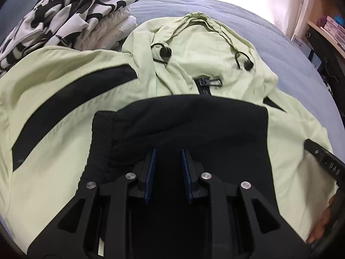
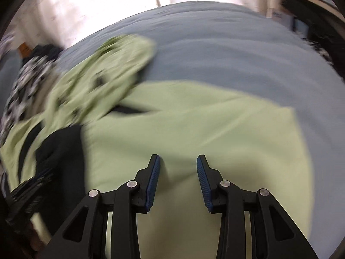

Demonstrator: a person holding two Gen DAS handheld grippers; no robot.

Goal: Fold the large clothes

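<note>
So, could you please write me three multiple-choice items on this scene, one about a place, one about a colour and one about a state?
1. Where does the black-and-white patterned pile lie relative to the jacket's hood in the left wrist view?
A. to its left
B. to its right
C. on top of it

2. What colour is the bedcover under the jacket?
A. red
B. grey-blue
C. yellow

3. How does the right claw stand?
A. shut on the jacket's zip
B. shut on the bedcover
C. open over the pale green cloth, holding nothing

Answers: 1 A, the pile sits at the upper left, the hood at centre. 2 B, grey-blue cover shows all round the jacket. 3 C, a wide gap shows between the blue pads with green fabric seen through it.
</note>
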